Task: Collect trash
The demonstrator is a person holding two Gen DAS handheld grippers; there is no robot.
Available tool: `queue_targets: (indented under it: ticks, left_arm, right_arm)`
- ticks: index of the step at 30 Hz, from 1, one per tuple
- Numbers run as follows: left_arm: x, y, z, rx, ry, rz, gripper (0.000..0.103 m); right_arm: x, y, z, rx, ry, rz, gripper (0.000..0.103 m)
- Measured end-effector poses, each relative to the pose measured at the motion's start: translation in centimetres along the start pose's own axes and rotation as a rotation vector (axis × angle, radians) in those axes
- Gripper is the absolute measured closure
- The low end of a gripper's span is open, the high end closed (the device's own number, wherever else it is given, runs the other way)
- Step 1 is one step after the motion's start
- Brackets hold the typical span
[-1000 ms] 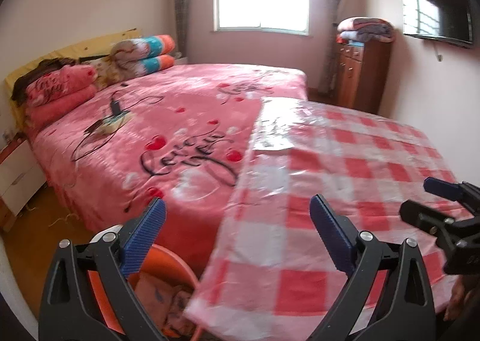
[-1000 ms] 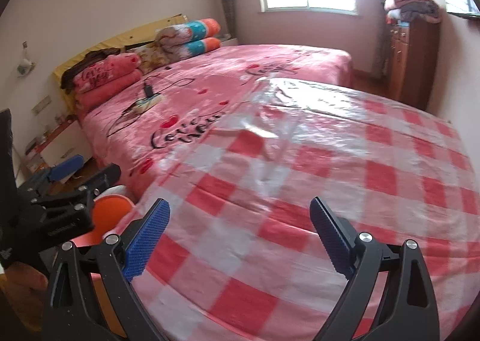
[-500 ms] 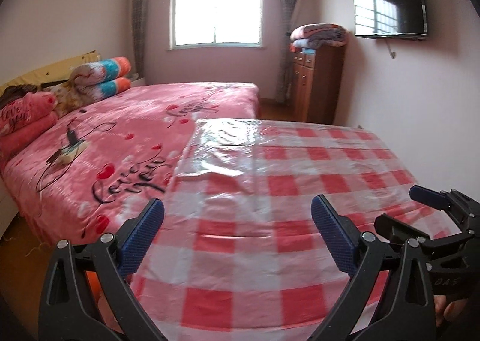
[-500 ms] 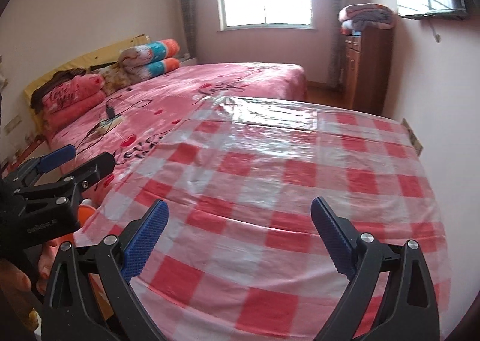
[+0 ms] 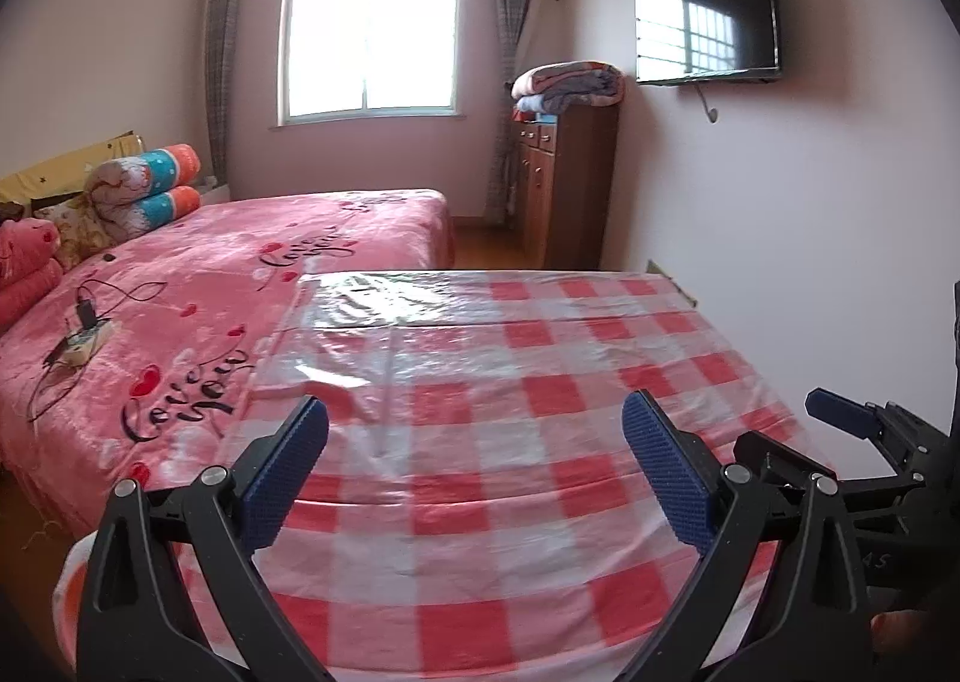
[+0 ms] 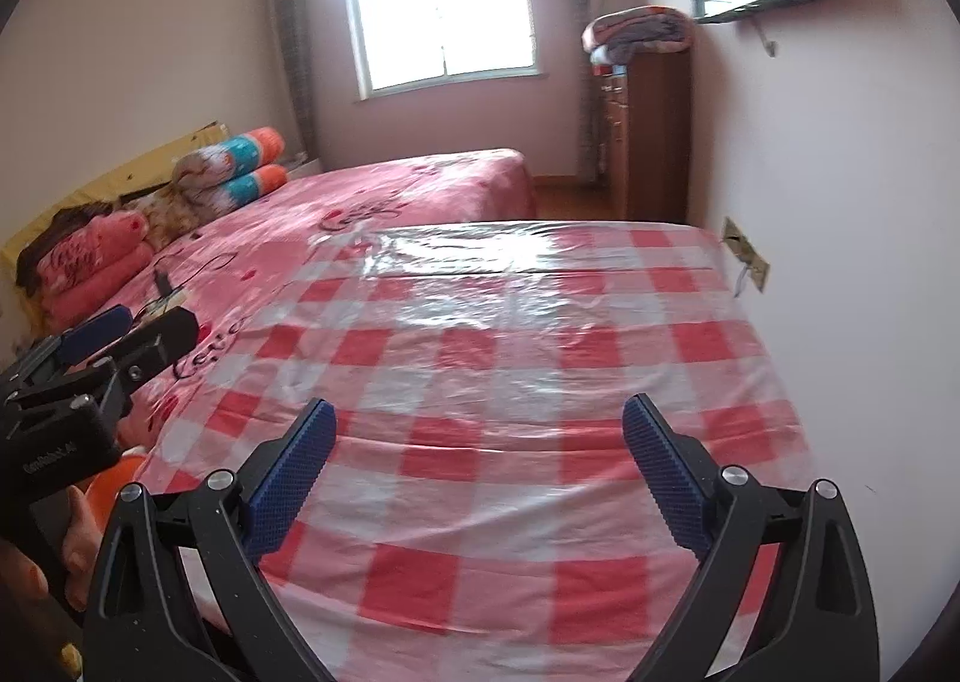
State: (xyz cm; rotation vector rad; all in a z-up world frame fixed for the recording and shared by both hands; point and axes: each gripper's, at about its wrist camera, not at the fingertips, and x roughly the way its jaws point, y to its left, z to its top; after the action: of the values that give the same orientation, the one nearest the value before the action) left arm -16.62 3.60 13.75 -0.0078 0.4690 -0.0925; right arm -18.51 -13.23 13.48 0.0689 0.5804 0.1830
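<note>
Both the left gripper point(image 5: 474, 472) and the right gripper point(image 6: 477, 472) have black plastic frames with silver screws and blue ribbed fingertip pads point(image 6: 291, 478). White lettering on the left gripper's body possibly reads "GenRobot.AI".

Blown-out window point(image 5: 369, 30), tablecloth glare point(image 5: 360, 304), fisheye vignette

checkered tabletop point(image 5: 540, 442) bare ahead of both wide-apart tongs, wall point(image 5: 780, 238) flanking right, bed point(image 5: 198, 310) flanking left
</note>
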Motion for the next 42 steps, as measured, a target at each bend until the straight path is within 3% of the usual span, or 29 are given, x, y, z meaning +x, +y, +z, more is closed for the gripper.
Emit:
queue_targets:
  ticks: [9, 17, 42]
  left_arm:
    - [0.6, -2.6, 0.1, -0.009, 0.007, -0.061, 0.004]
    - [1.1, -3.7, -0.2, 0.016, 0.03, -0.046, 0.004]
    - [1.5, -4.1, -0.5, 0.033, 0.04, -0.028, 0.004]
  right_arm:
    - [-2.0, -4.3, -0.7, 0.065, -0.027, -0.081, 0.007]
    - [-2.9, -6.5, -1.1, 0.098, -0.044, -0.123, 0.007]
    - [-2.4, -7.5, -1.4, 0.097, -0.04, -0.15, 0.007]
